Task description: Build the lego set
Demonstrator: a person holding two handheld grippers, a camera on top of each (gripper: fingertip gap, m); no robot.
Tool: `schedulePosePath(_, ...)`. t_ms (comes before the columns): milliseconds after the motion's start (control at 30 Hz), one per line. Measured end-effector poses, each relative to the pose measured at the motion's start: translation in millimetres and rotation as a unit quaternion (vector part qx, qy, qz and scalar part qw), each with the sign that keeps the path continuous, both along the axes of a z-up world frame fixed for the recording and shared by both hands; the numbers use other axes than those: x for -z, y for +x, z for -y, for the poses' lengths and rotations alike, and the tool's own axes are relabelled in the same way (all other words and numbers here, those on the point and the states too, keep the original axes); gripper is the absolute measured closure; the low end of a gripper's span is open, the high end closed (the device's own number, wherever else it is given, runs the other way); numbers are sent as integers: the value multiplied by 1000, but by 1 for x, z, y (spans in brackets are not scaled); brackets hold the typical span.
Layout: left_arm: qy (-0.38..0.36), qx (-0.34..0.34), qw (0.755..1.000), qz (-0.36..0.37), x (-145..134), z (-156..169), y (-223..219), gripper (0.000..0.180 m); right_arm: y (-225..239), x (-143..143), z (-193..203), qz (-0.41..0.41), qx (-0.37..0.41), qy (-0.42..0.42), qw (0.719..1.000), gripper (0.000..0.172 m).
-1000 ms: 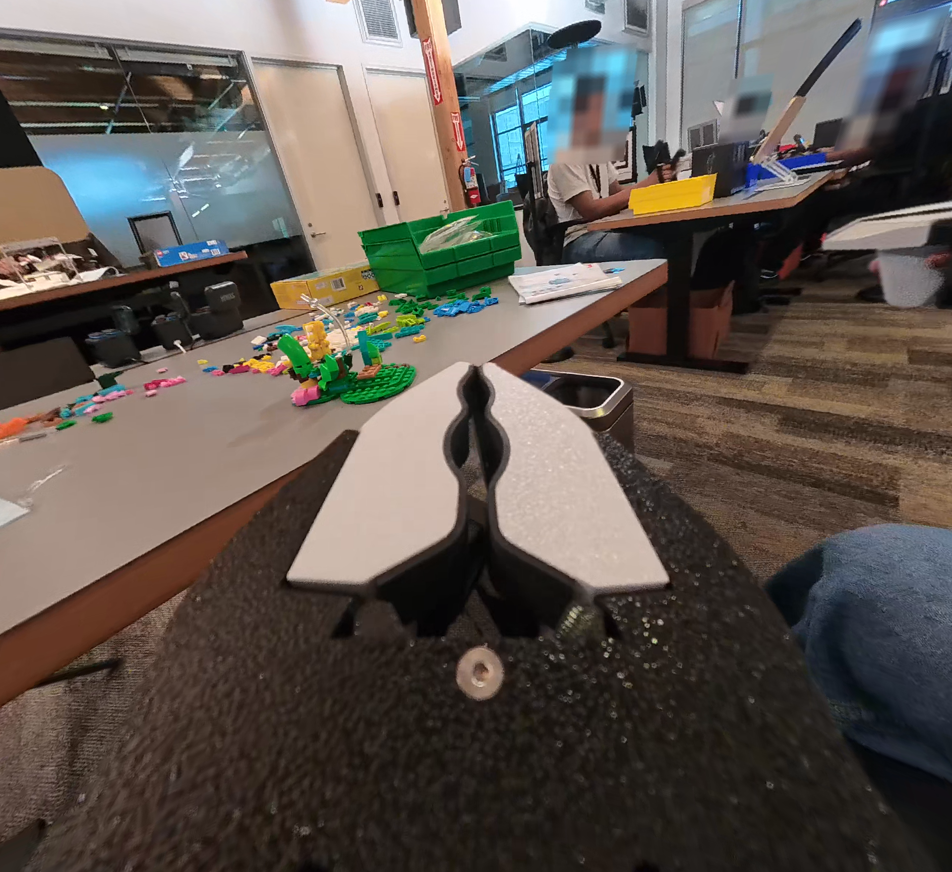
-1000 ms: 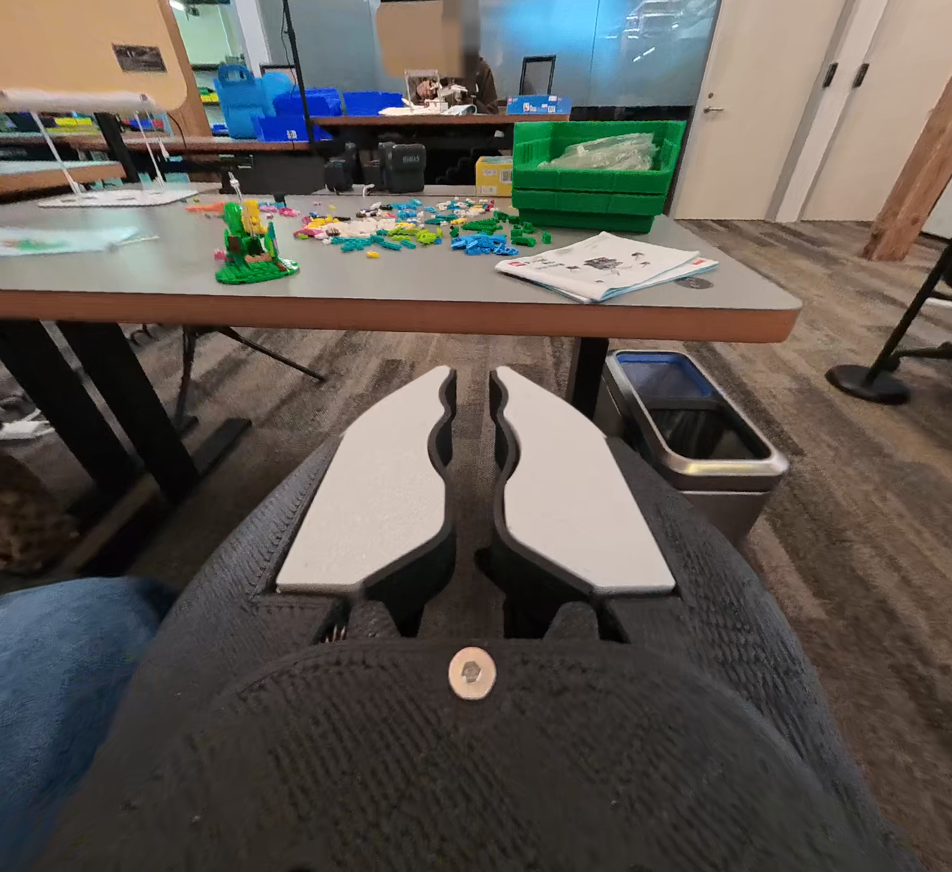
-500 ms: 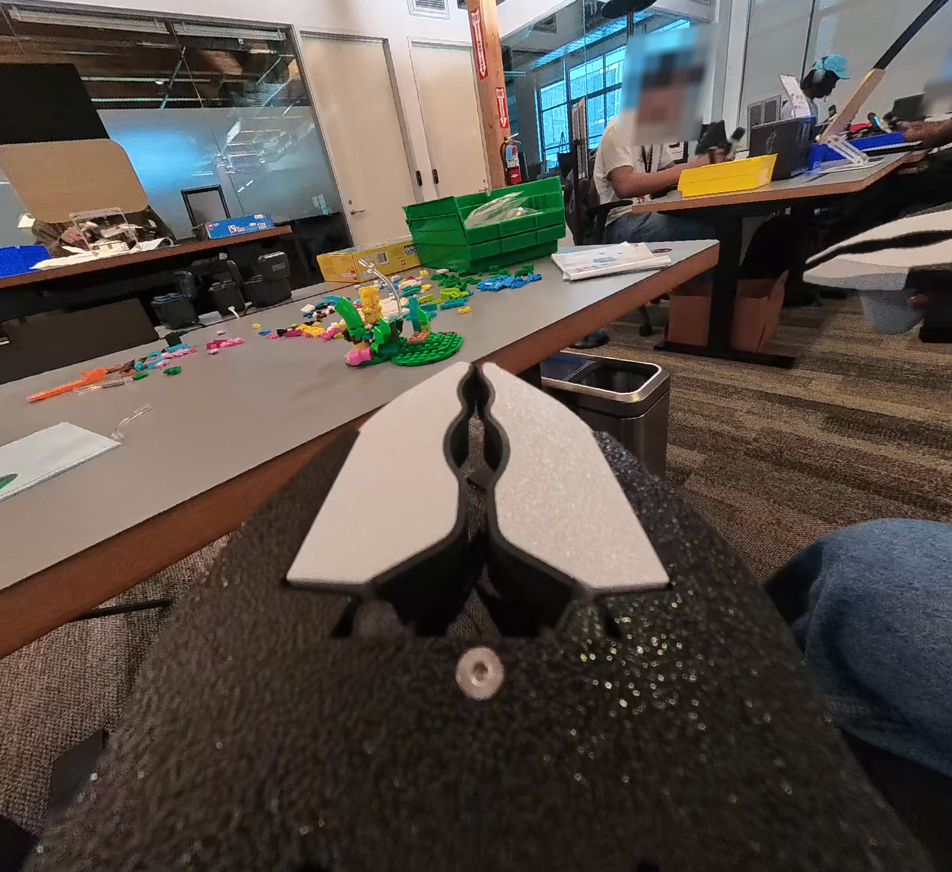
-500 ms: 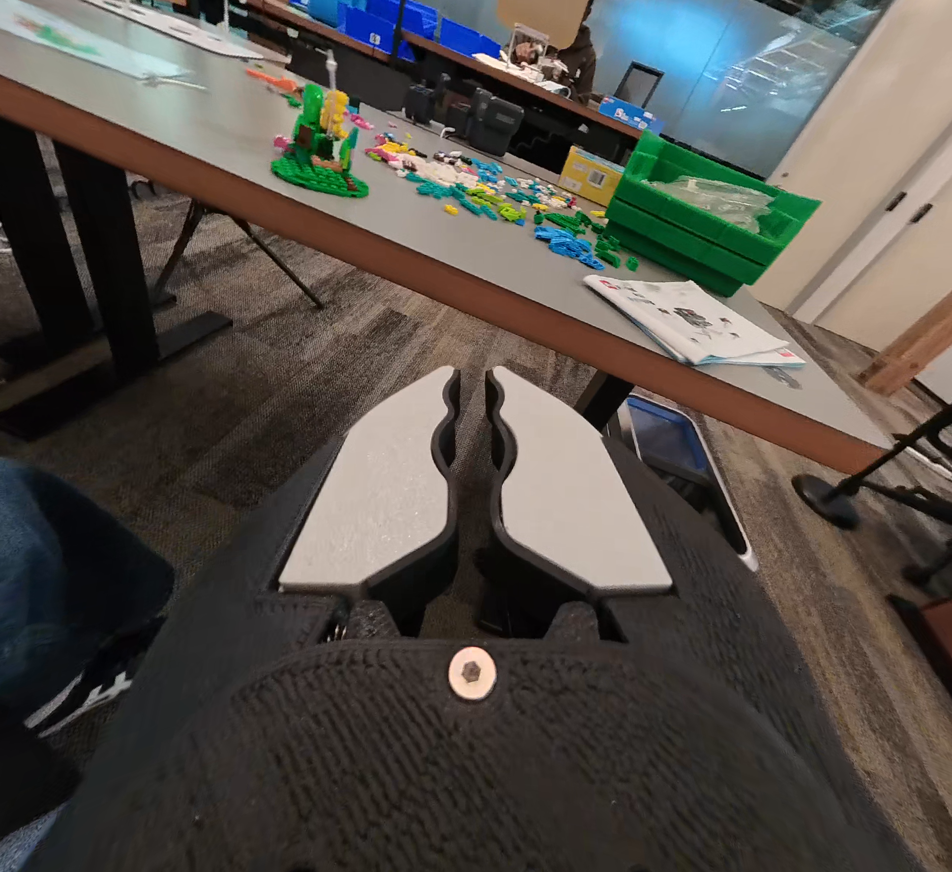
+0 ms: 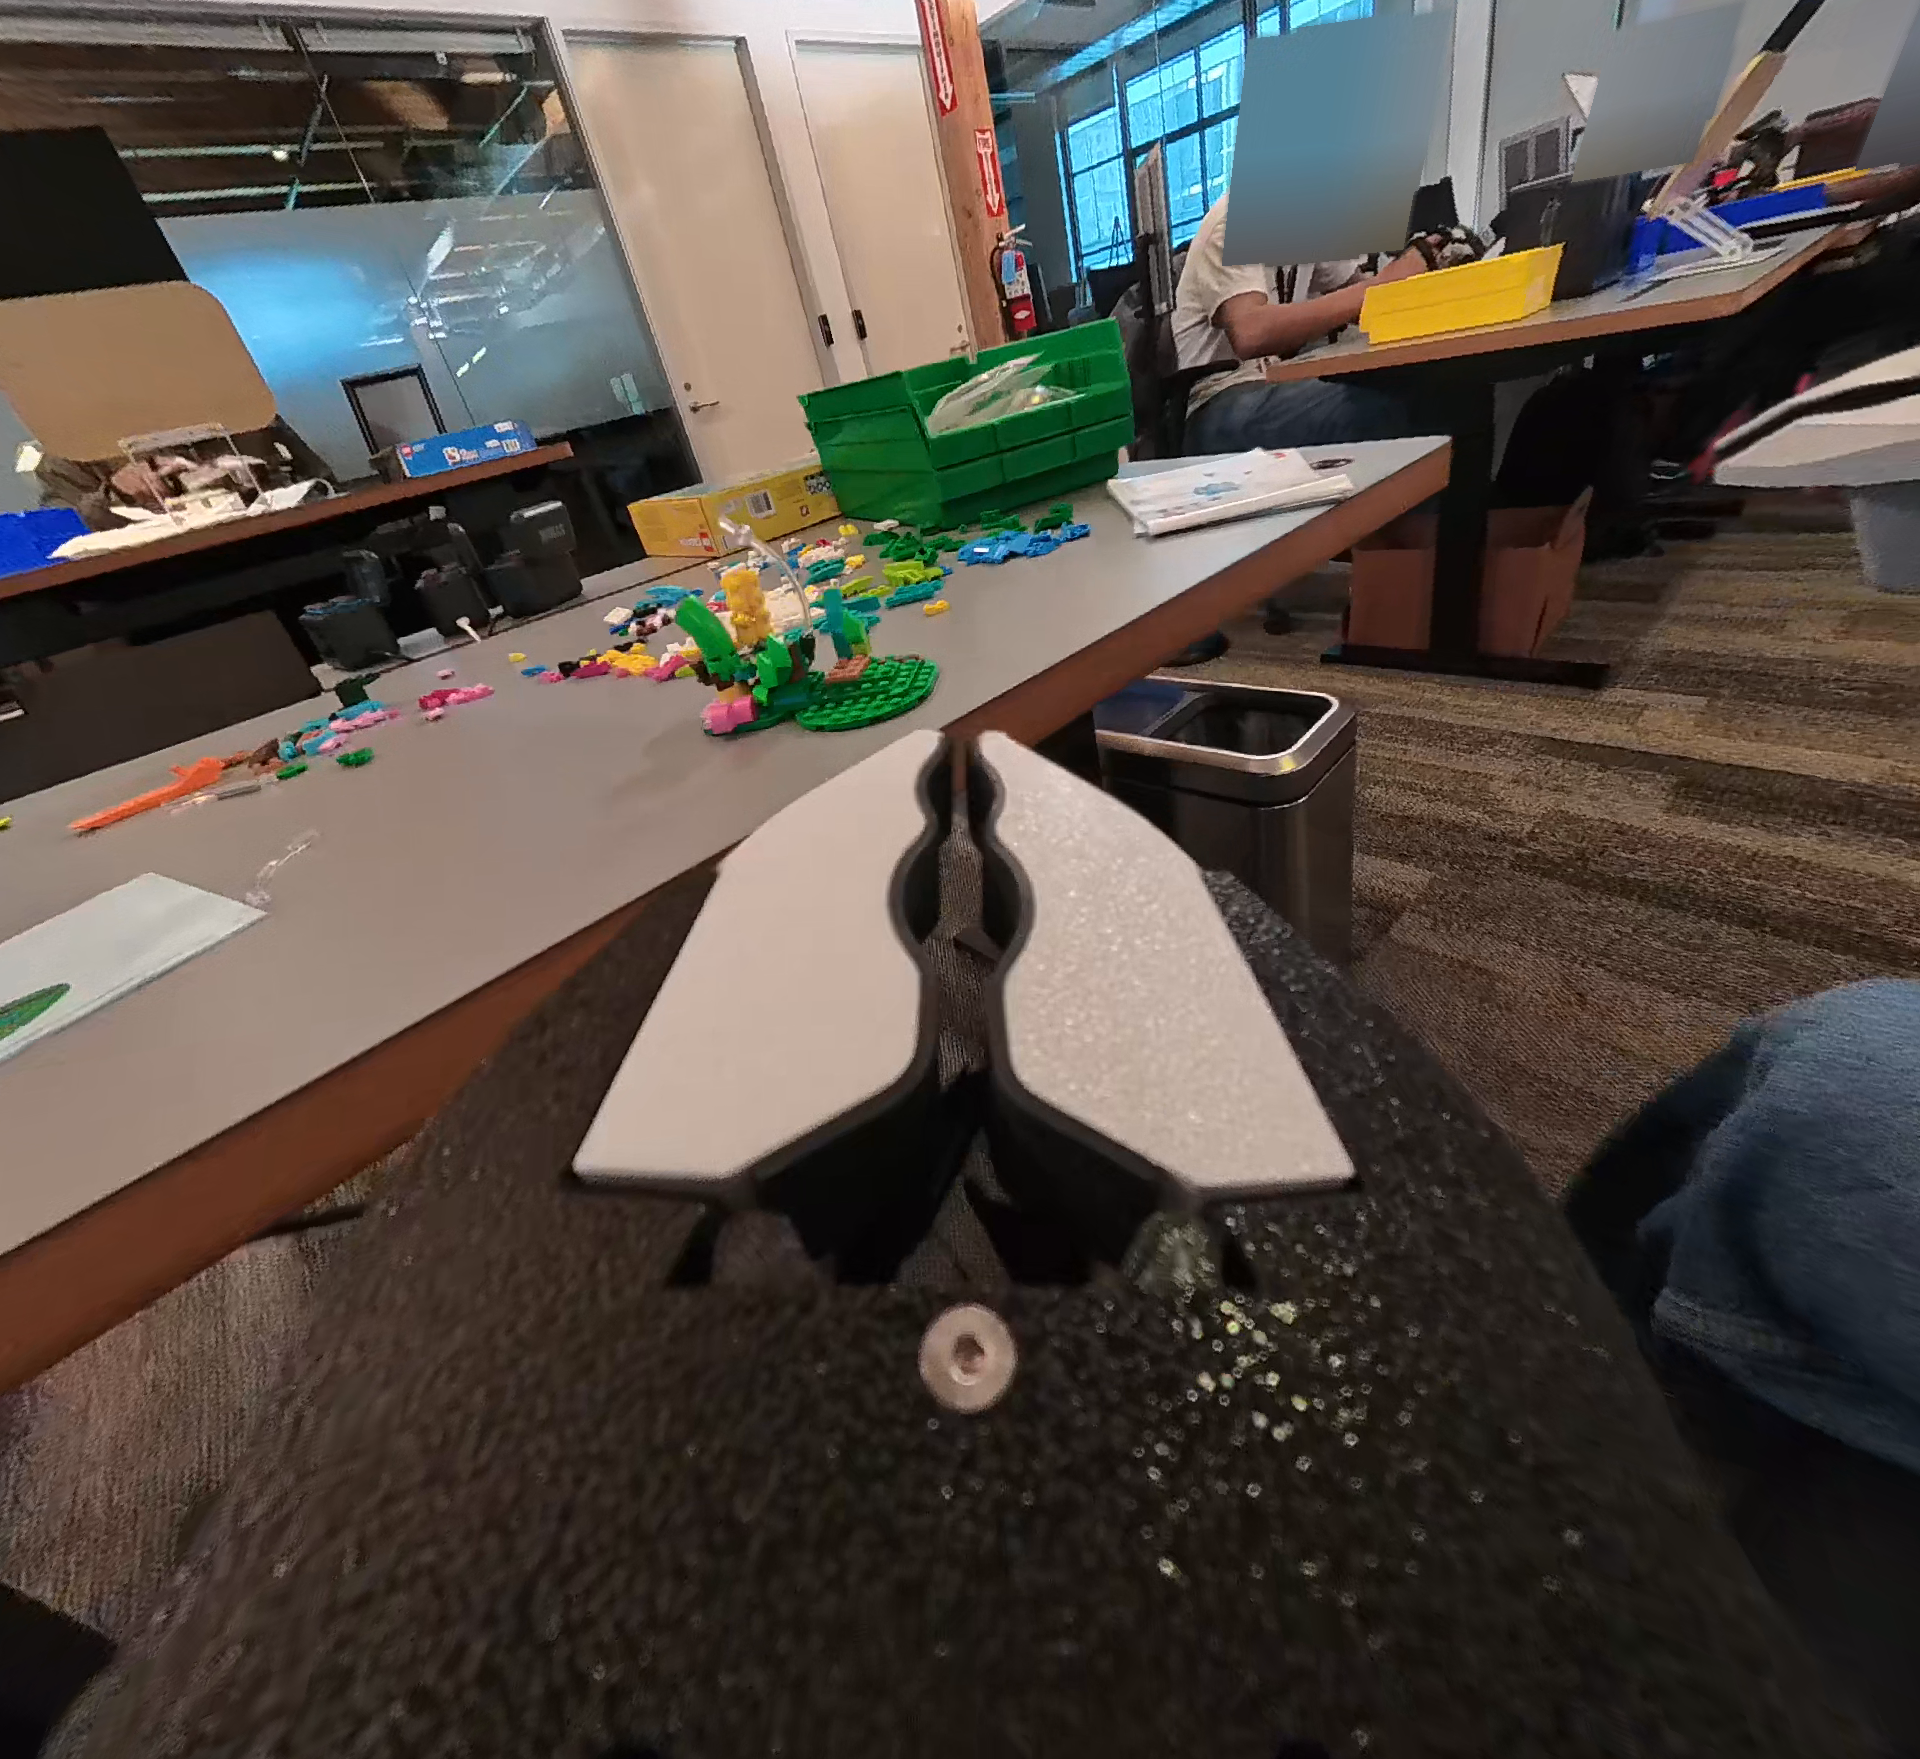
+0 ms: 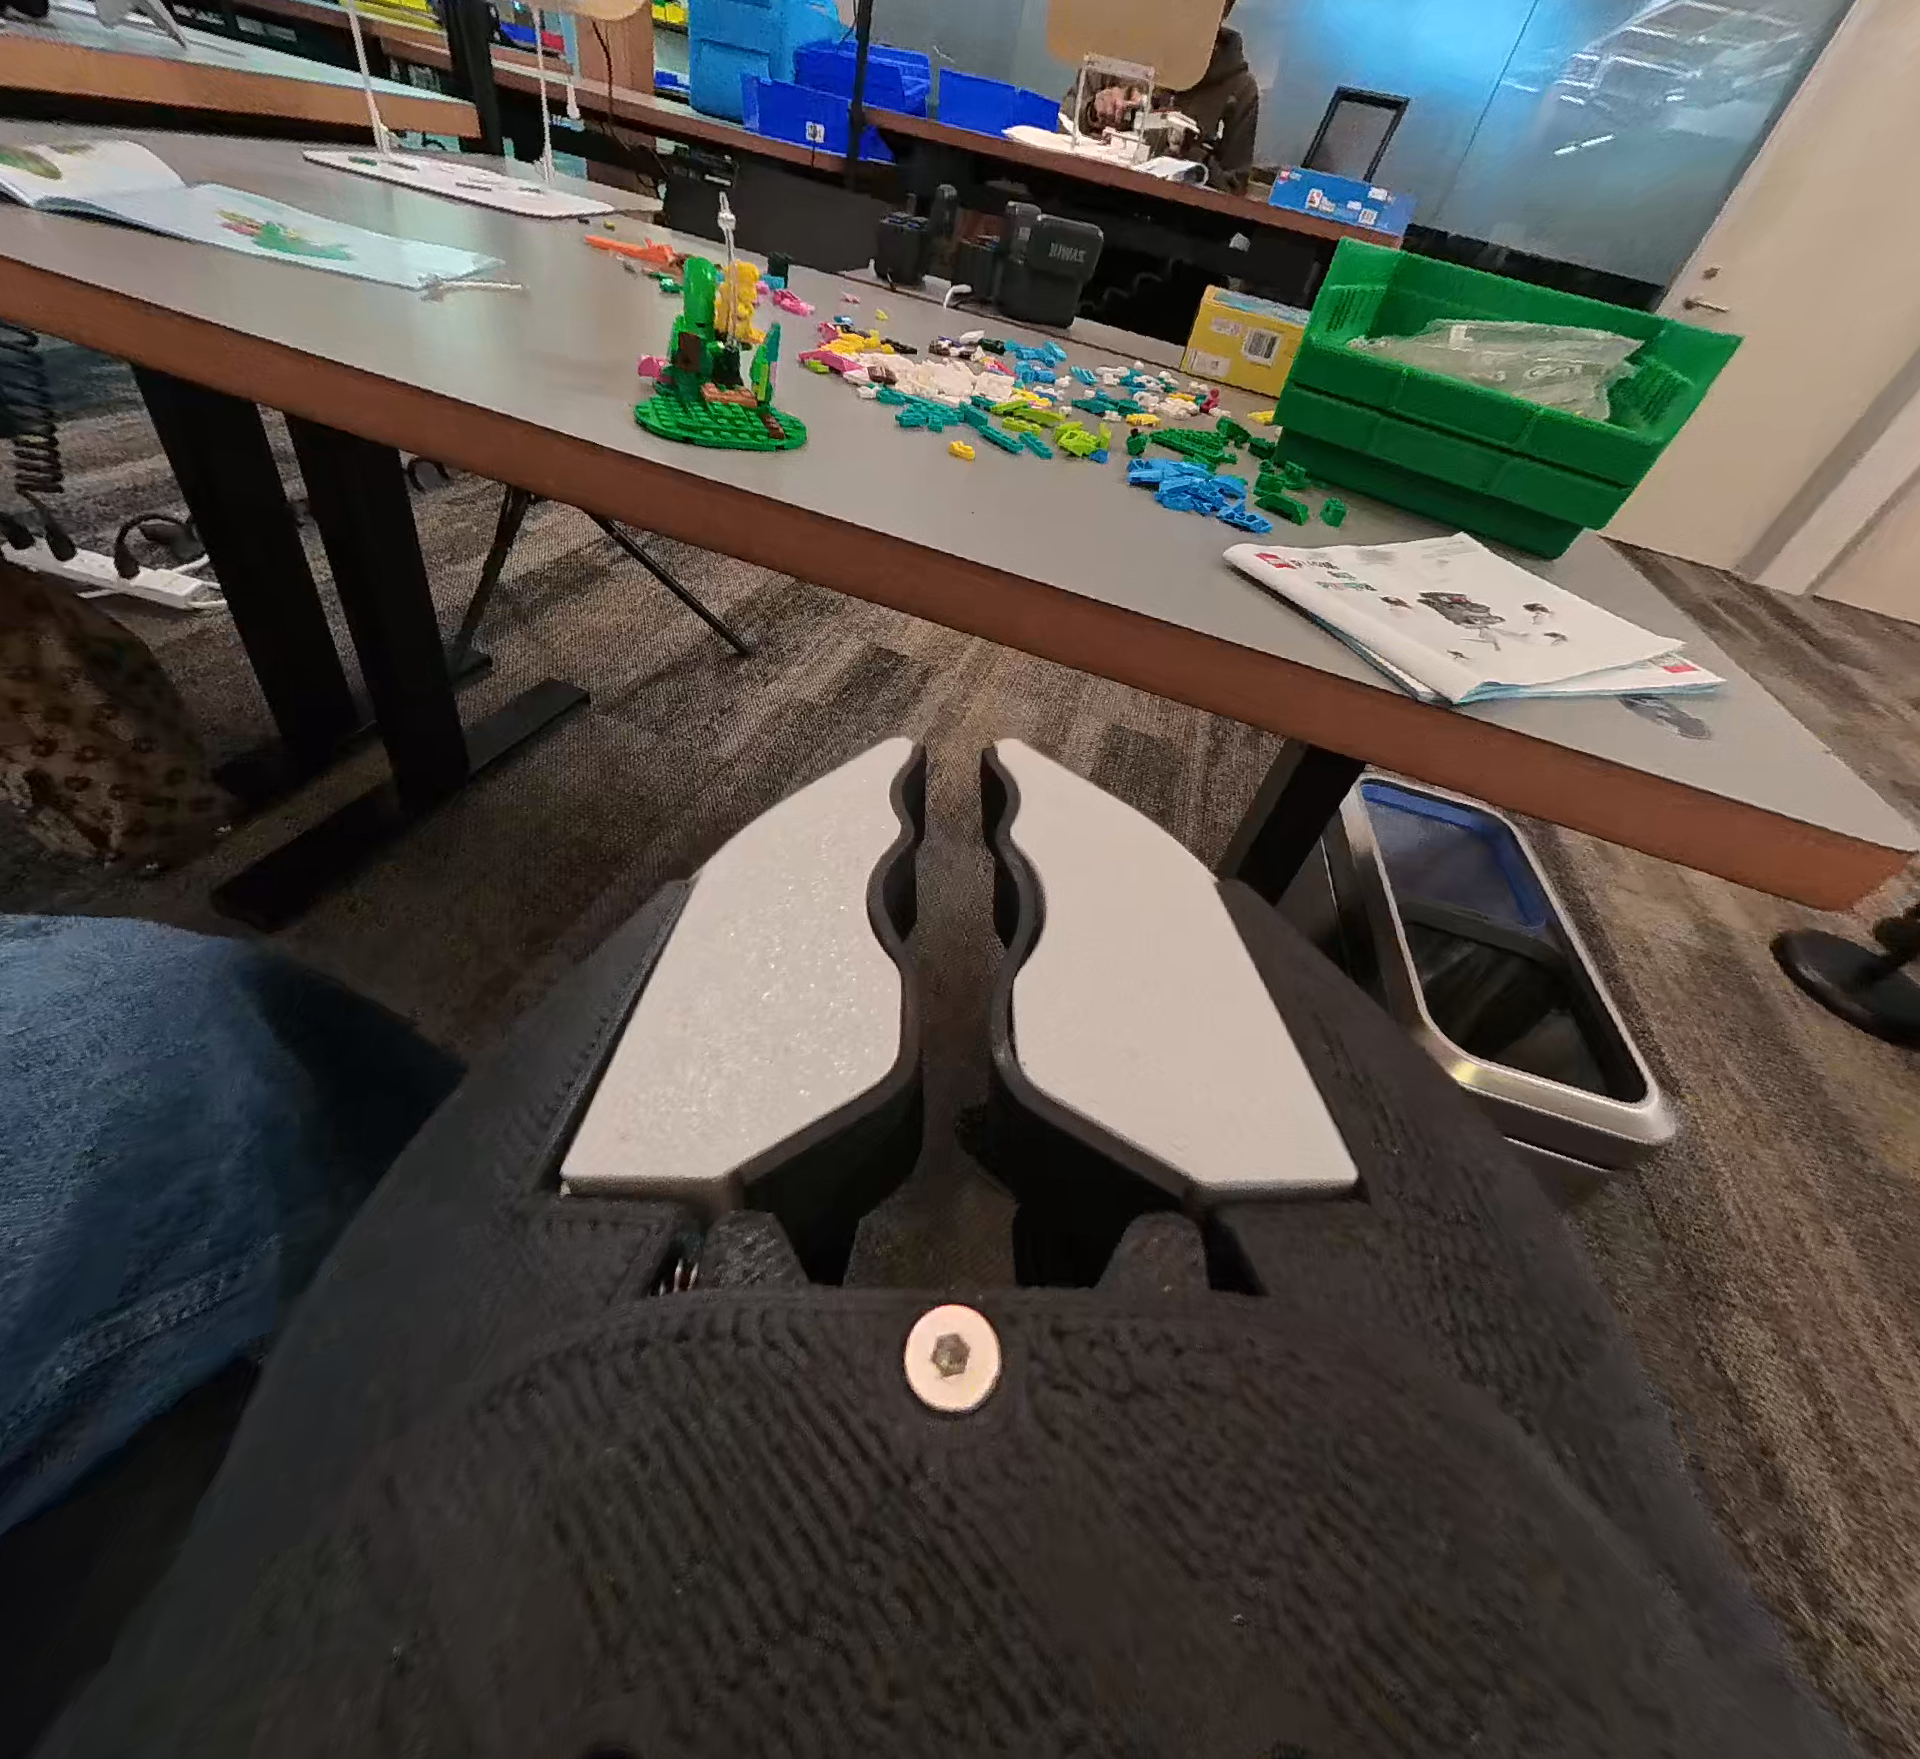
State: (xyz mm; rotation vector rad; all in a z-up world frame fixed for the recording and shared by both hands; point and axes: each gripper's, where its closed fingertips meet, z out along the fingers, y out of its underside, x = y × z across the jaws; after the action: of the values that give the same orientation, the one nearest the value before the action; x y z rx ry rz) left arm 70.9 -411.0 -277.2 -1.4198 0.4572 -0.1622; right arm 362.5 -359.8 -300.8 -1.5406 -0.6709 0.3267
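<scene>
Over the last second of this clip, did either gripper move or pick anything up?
Both views swung: the grey table now sits lower and tilted, so both grippers rose and rolled. Nothing was grasped. The left gripper stayed nearly shut and empty, the right gripper slightly open and empty. The brick model stayed put.

My left gripper (image 5: 958, 753) and right gripper (image 6: 953, 753) each had a rough black body, one silver screw (image 6: 952, 1358) at mid-body, and two pale grey fingers (image 6: 769, 982) edged in wavy black. I wore blue jeans (image 6: 135, 1148).
</scene>
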Motion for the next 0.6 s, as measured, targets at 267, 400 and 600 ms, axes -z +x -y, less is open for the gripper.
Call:
schedulePosePath(267,11,-26,999,-46,-1,-61,5,175,32,29,-41,13,67,-17,998,163)
schedulePosePath(400,14,26,999,-37,-19,-93,41,172,42,17,-66,0,78,-3,997,163)
schedulePosePath(600,24,64,998,-6,-38,-125,66,171,57,9,-95,-26,104,-8,994,162)
